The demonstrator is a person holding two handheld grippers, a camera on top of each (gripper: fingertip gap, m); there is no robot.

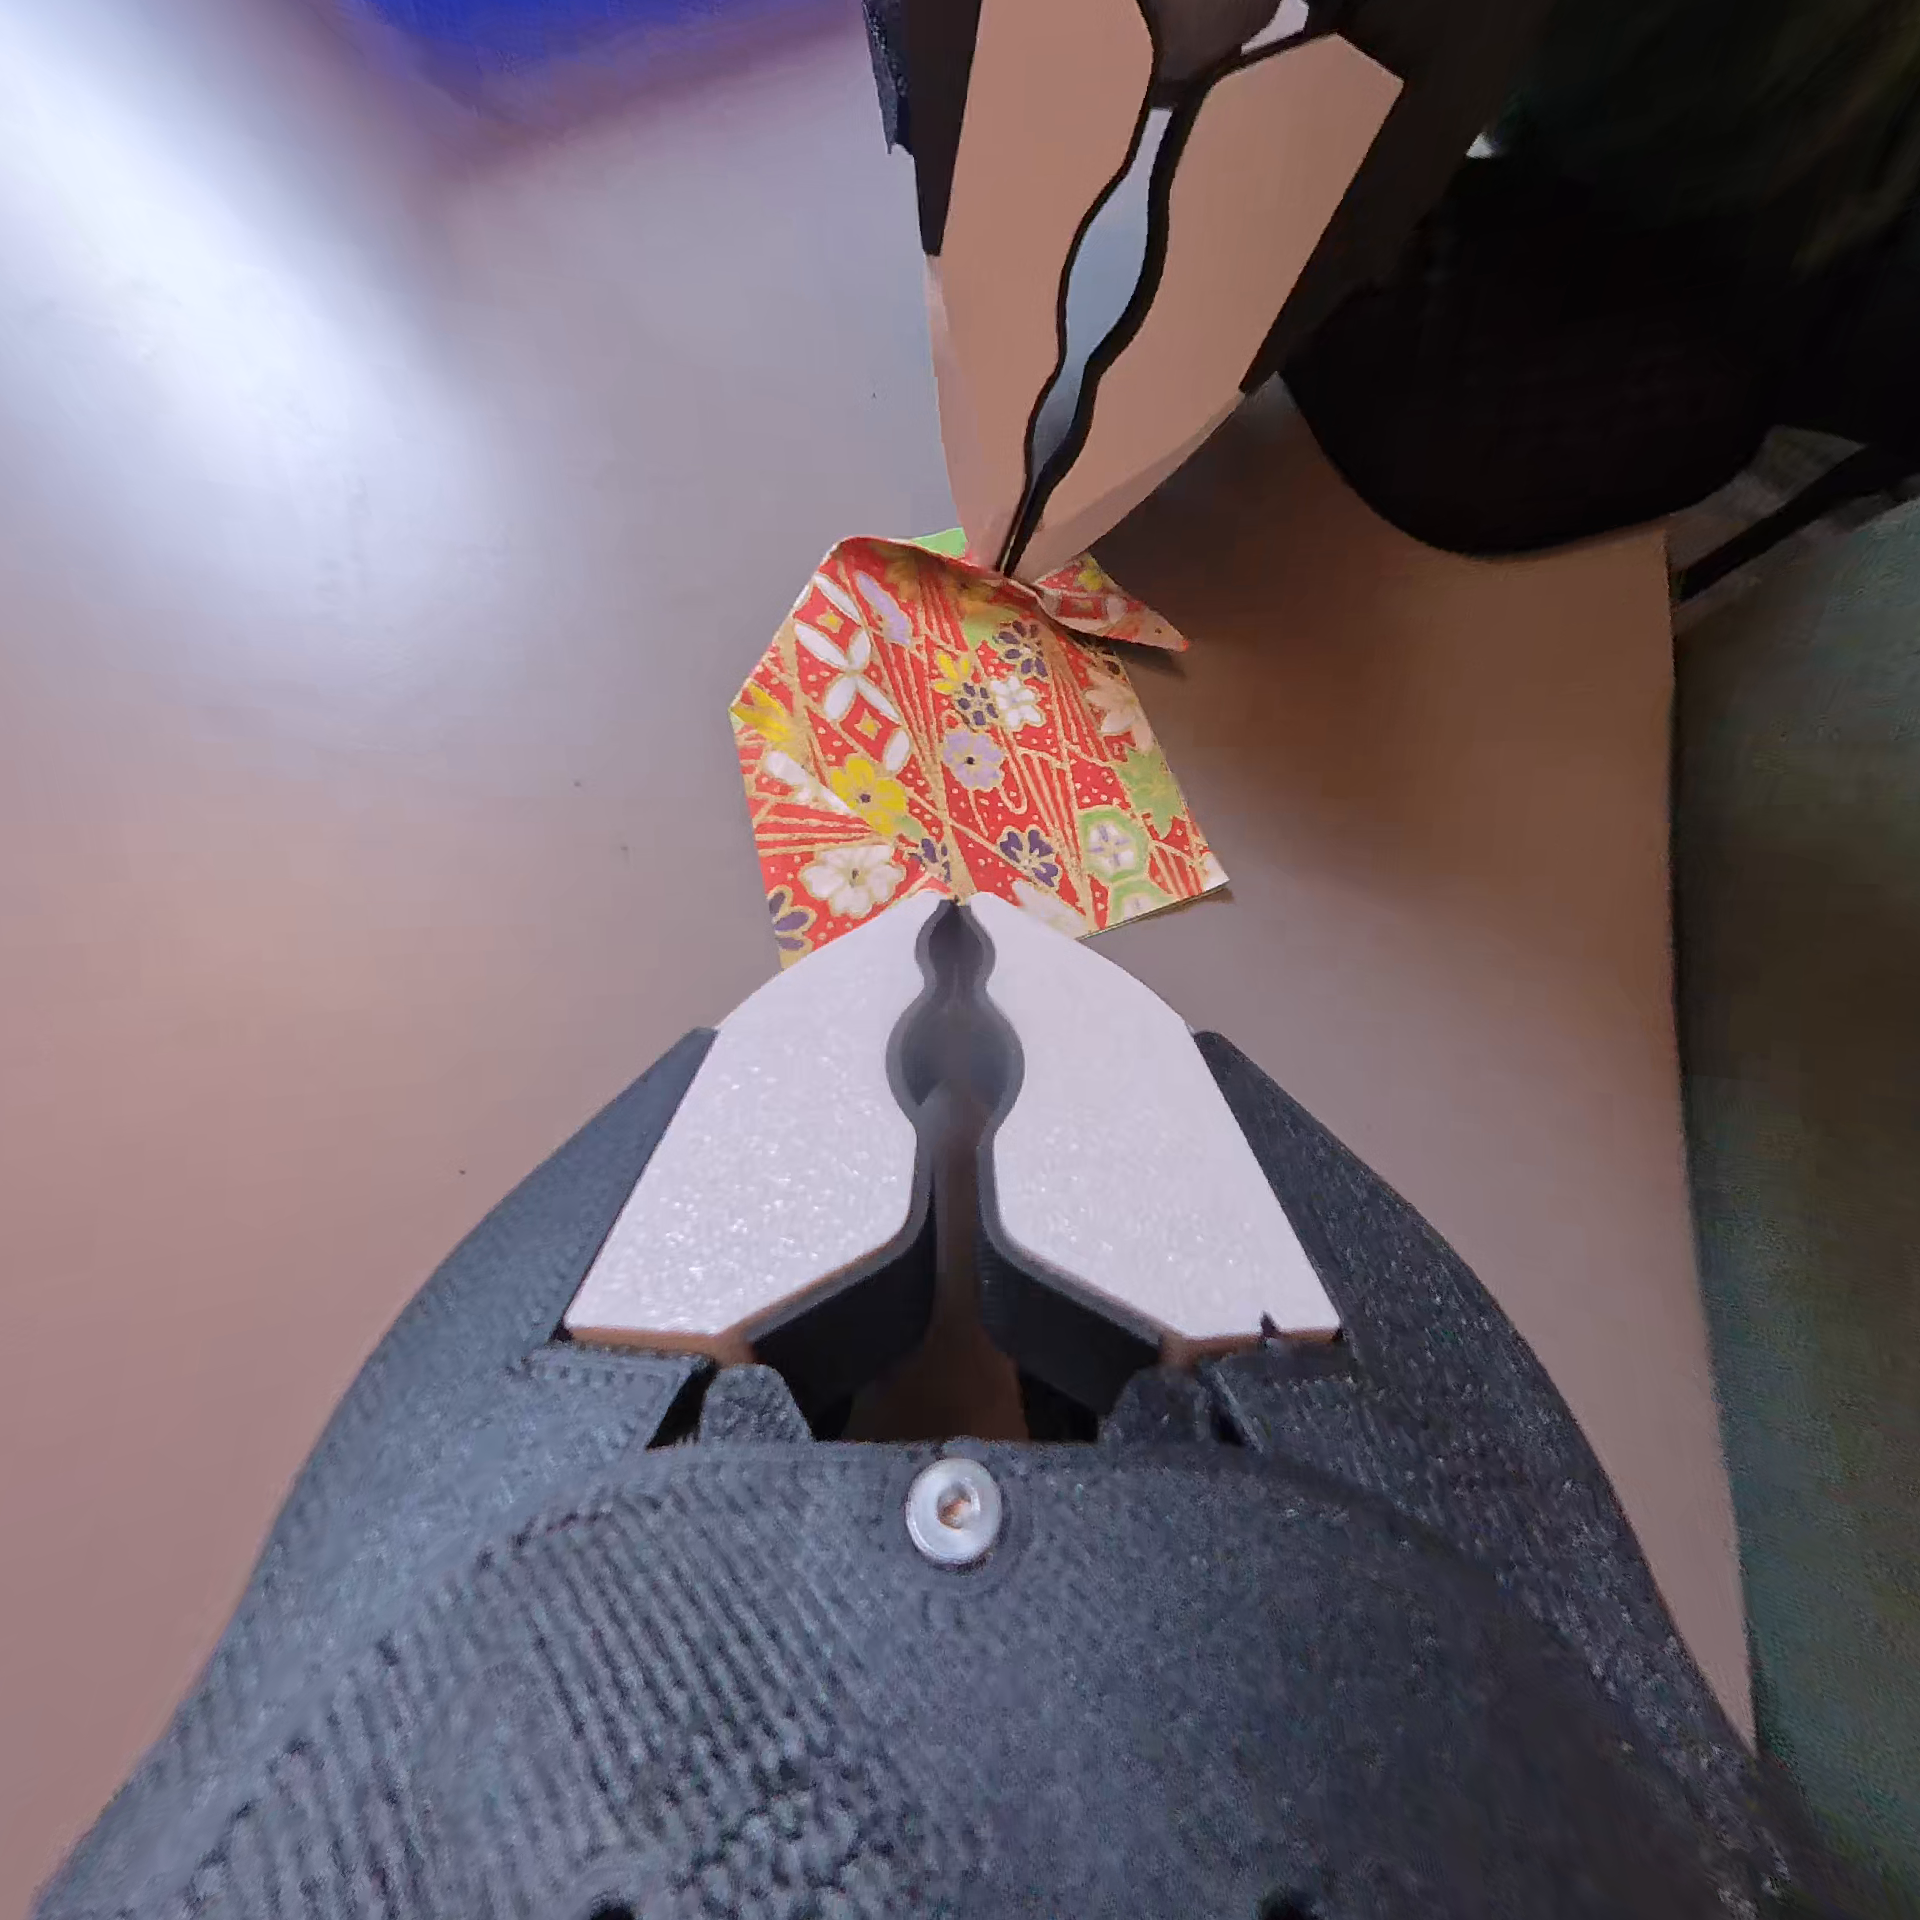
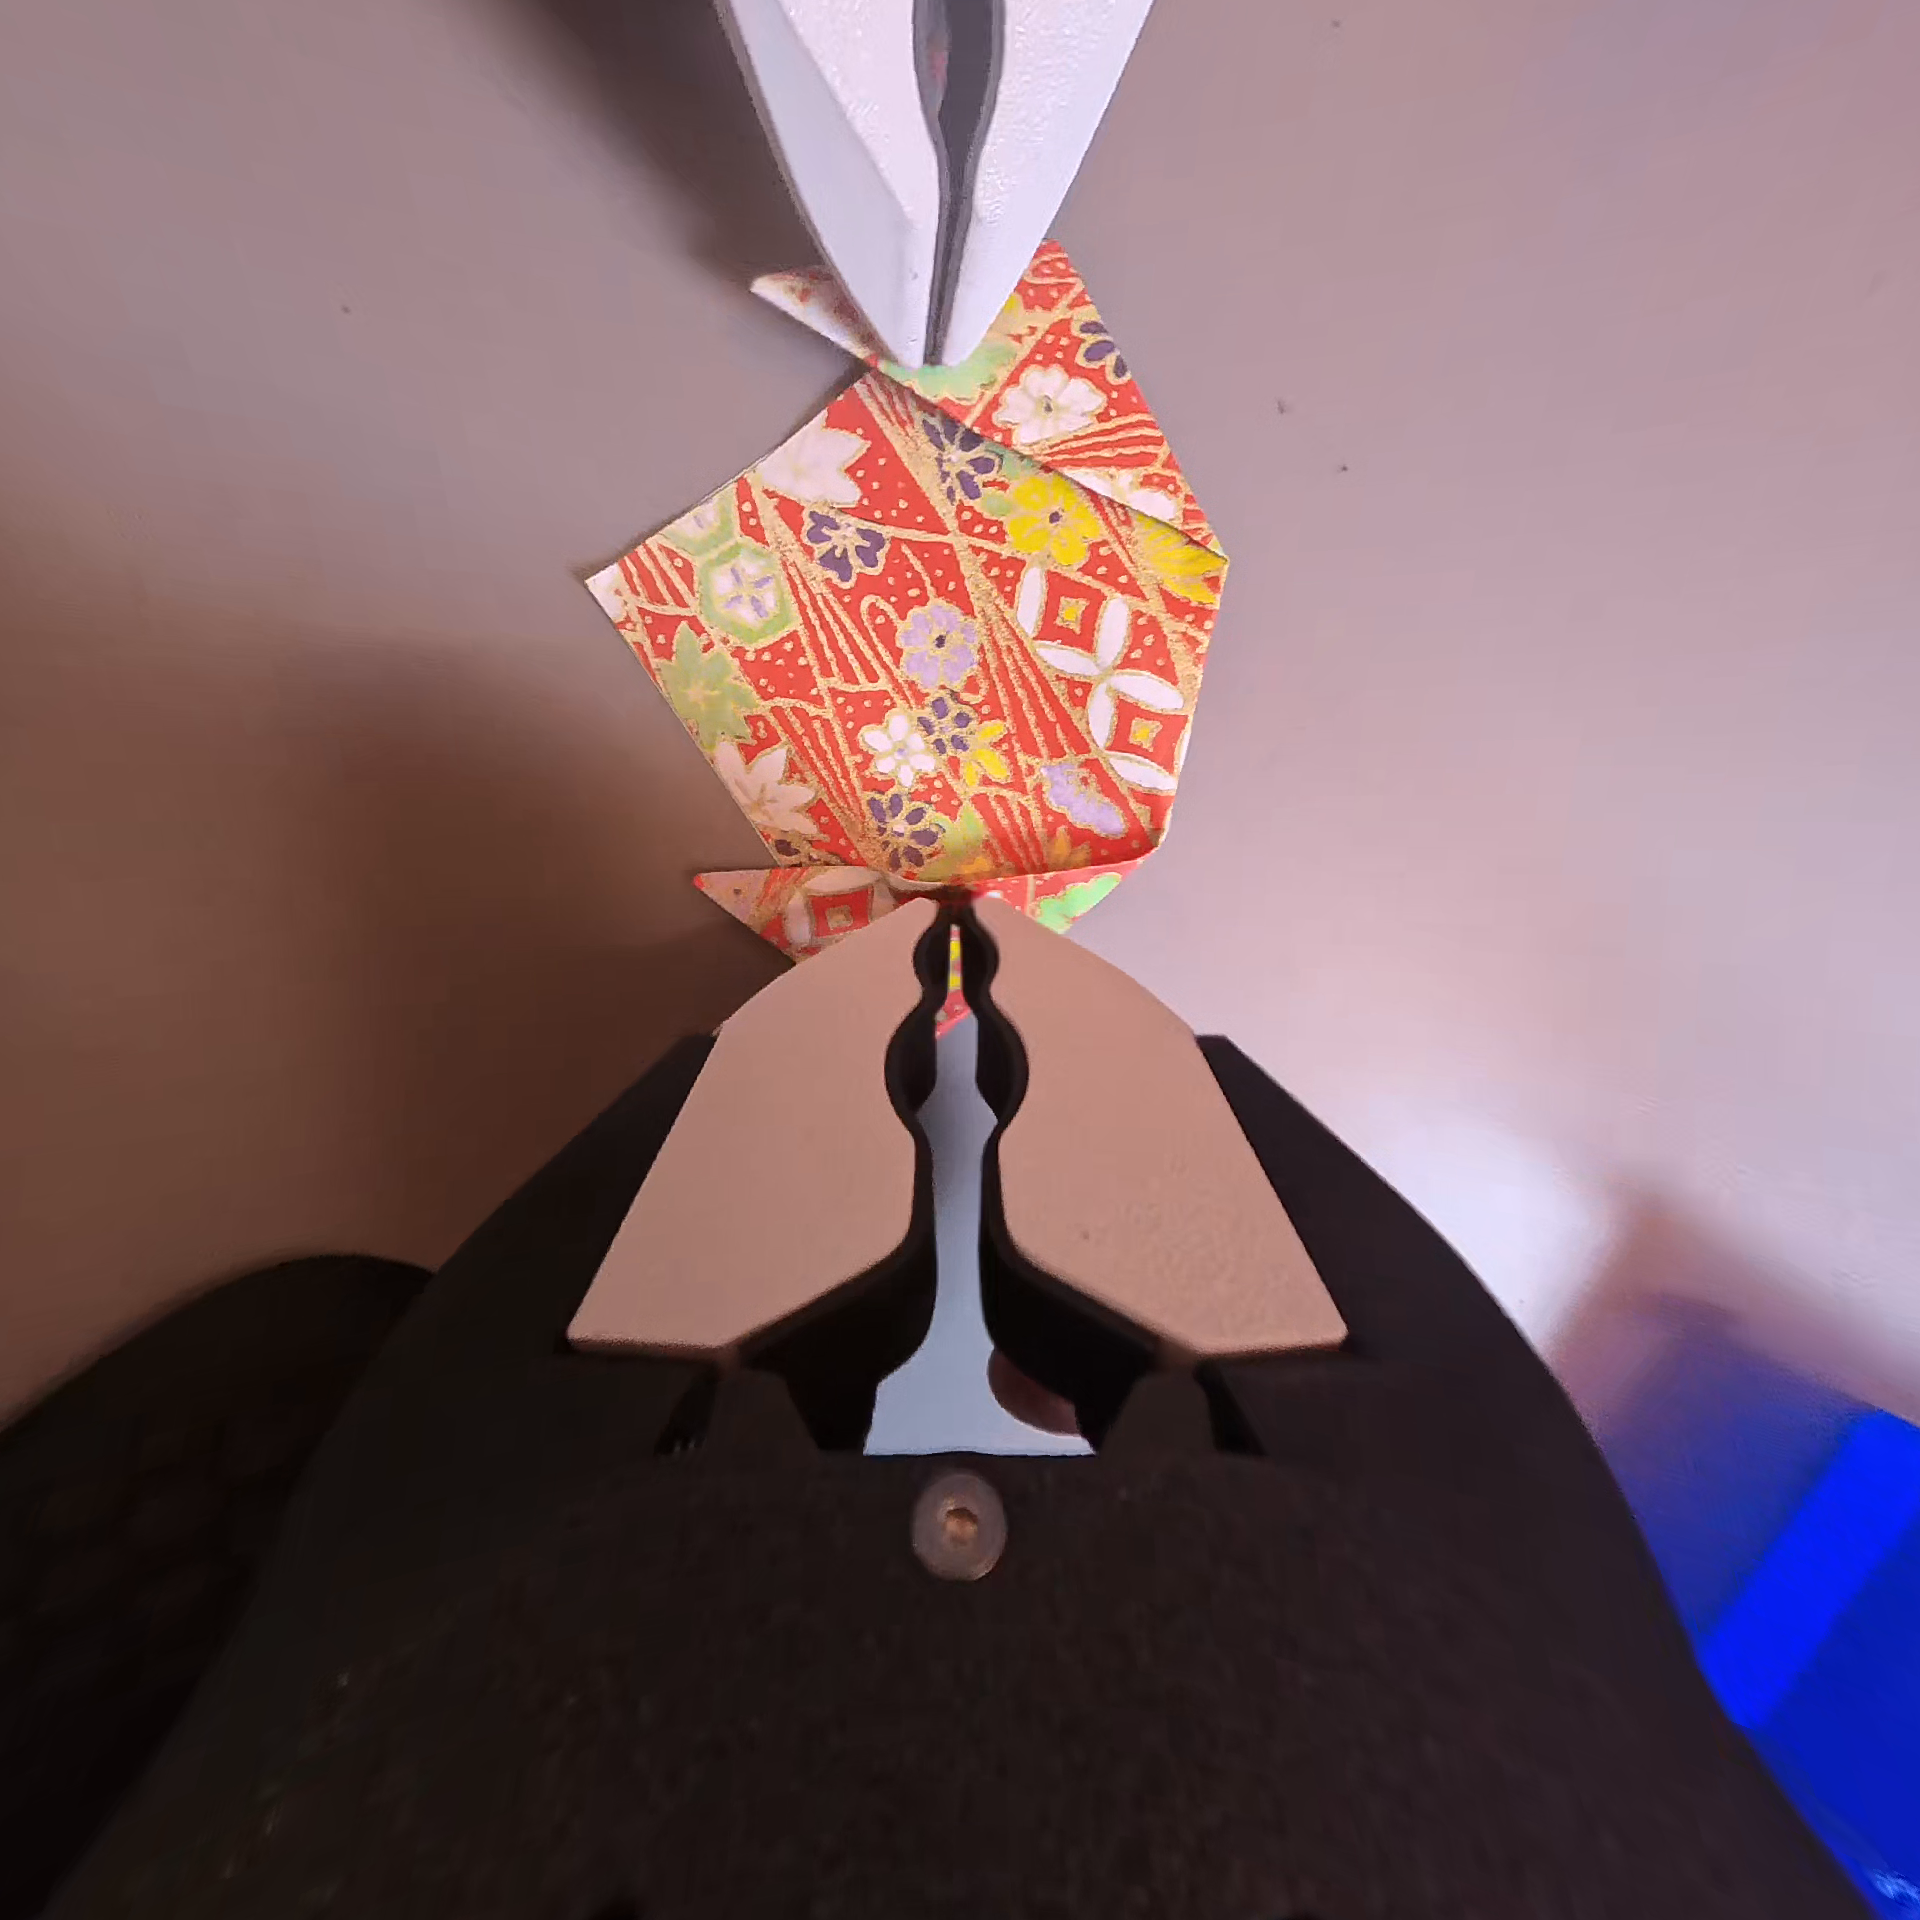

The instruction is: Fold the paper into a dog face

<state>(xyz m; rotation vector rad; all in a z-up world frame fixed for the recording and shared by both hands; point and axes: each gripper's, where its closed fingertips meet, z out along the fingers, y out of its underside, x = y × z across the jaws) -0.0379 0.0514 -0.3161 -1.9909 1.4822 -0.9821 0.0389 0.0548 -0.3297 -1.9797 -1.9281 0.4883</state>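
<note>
Lying flat on the plain tabletop [image 1: 364, 831], between the two grippers: the folded paper [image 1: 966, 748], red with gold lines and white, yellow, purple and green flowers, several folded flaps showing along its edges.

Left gripper [image 1: 958, 906] meeting the paper at one edge, its pale fingers [image 1: 790, 1122] drawn almost together with only a thin wavy slit between them; tips pressing at or onto the paper's edge, but whether any paper is actually being pinched cannot be told. In the right wrist view, that same gripper [image 2: 935, 348] coming down on the far corner of the paper [image 2: 935, 644], beside a small white-backed flap.

Right gripper [image 2: 954, 914] closing on the opposite corner, fingers [image 2: 821, 1143] nearly touching, a crumpled point of paper being nipped between the tips and a patterned flap fanning out on either side. From the left wrist view, right gripper [image 1: 1006, 566] pinching that corner, bunching it slightly.
</note>
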